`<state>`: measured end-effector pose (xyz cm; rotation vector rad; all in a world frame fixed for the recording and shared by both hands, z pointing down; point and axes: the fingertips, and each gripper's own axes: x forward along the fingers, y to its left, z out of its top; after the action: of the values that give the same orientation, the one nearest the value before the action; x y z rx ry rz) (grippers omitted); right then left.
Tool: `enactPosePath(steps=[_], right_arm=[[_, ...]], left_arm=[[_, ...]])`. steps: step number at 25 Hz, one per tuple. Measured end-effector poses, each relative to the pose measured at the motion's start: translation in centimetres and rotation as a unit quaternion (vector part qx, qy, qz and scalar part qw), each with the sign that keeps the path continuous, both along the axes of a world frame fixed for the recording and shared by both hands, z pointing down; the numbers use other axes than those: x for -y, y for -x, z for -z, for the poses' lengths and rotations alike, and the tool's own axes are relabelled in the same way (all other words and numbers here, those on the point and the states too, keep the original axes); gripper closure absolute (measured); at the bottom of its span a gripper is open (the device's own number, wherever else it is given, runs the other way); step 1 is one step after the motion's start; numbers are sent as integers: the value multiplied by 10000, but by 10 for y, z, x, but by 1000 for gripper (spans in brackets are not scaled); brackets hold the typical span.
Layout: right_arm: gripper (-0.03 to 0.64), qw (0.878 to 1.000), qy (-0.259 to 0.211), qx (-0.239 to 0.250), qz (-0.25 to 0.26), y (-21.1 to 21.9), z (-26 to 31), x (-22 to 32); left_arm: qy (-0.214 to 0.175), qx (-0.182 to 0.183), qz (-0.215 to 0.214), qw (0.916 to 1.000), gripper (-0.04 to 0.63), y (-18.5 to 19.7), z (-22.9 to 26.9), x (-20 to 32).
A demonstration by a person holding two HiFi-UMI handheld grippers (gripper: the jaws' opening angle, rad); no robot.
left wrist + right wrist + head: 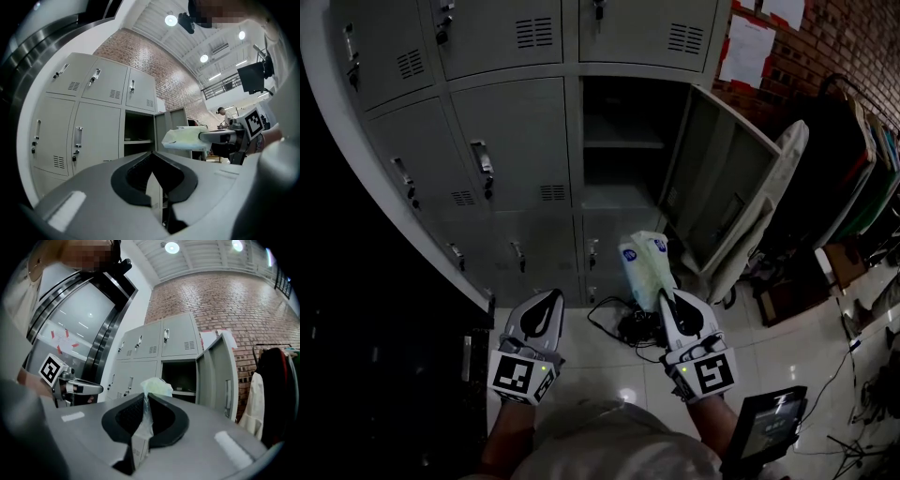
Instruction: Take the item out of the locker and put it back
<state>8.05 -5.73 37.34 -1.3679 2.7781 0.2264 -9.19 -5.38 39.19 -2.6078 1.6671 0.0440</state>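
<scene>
I am facing the grey locker bank (516, 141), which is filling most of the head view, with the shiny floor (609, 384) spreading out at its foot. One door (722, 178) is standing swung out to the right. The compartment (623, 112) behind it is showing a shelf (623, 143) across its dark inside. The item, a pale green and white pack (645, 267) in clear plastic wrap, is sitting outside the locker. It is hanging in the air in front of the open compartment, lower than the opening in the head view and clear of the floor. My right gripper (666, 298) is carrying it with its jaws pinched tight on the wrap at the pack's near end, so the pack is sticking out ahead of the tips. My left gripper (551, 298) is hovering beside it, apart from the pack, jaws pressed together with nothing between them. A tangle of black cables (628, 328) is lying on the floor by the lowest lockers.
</scene>
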Motion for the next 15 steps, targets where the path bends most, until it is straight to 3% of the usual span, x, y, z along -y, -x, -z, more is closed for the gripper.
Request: enactPosePath(steps=[15], right_arm=[[607,9992,-51,53,-393,27,2,43]], left_arm=[[120,-79,-351,9993,594,27,-13,29]])
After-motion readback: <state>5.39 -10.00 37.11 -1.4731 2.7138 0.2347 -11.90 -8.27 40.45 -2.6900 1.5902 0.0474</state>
